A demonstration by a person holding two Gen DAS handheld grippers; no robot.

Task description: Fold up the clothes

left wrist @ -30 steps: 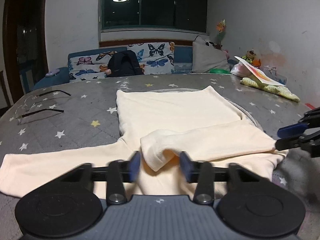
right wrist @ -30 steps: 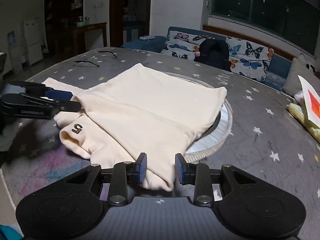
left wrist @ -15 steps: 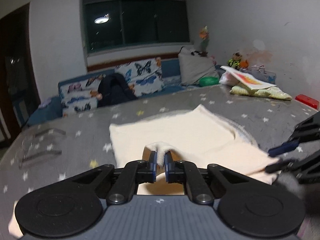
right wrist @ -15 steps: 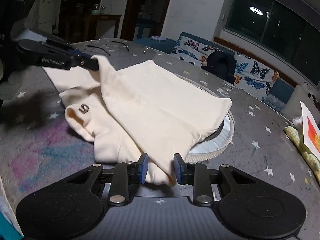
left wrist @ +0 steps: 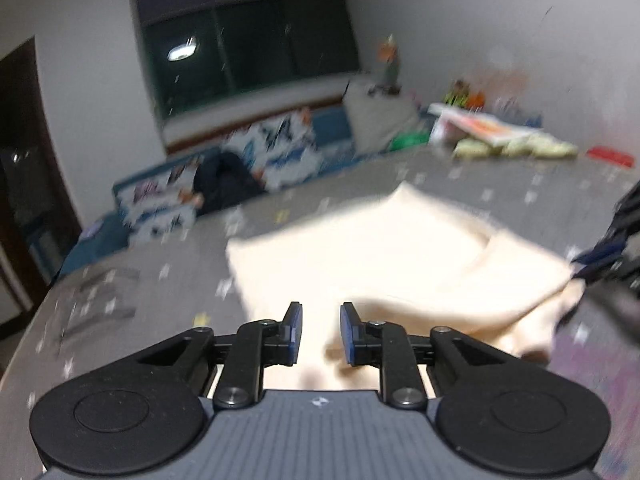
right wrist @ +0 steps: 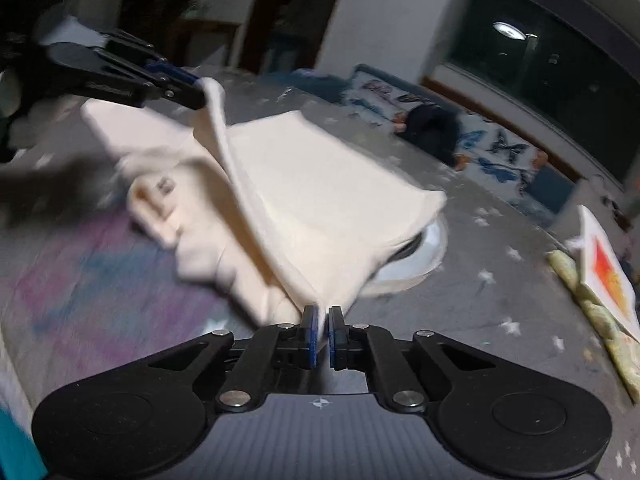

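A cream sweatshirt (left wrist: 384, 256) lies partly folded on the grey star-print table (left wrist: 160, 280); it also shows in the right wrist view (right wrist: 312, 200). In the left wrist view, my left gripper (left wrist: 320, 320) has its jaws apart with cream cloth seen between and below them. In the right wrist view, the left gripper (right wrist: 196, 92) touches a raised edge of the sweatshirt at upper left; the blur hides whether it pinches it. My right gripper (right wrist: 323, 324) is shut on the sweatshirt's hem, and a taut fold runs from it up to the left gripper.
A butterfly-print sofa (left wrist: 224, 184) with a dark bag (left wrist: 224, 180) stands behind the table. A paper and a yellow-green cloth (right wrist: 600, 292) lie at the right side. Eyeglasses (left wrist: 96, 304) lie at the left. A round white-rimmed disc (right wrist: 416, 264) sits under the sweatshirt.
My right gripper closed on the hem and lifted it. My left gripper, pinched on the cloth half a second ago, now shows parted jaws. Both views are motion-blurred.
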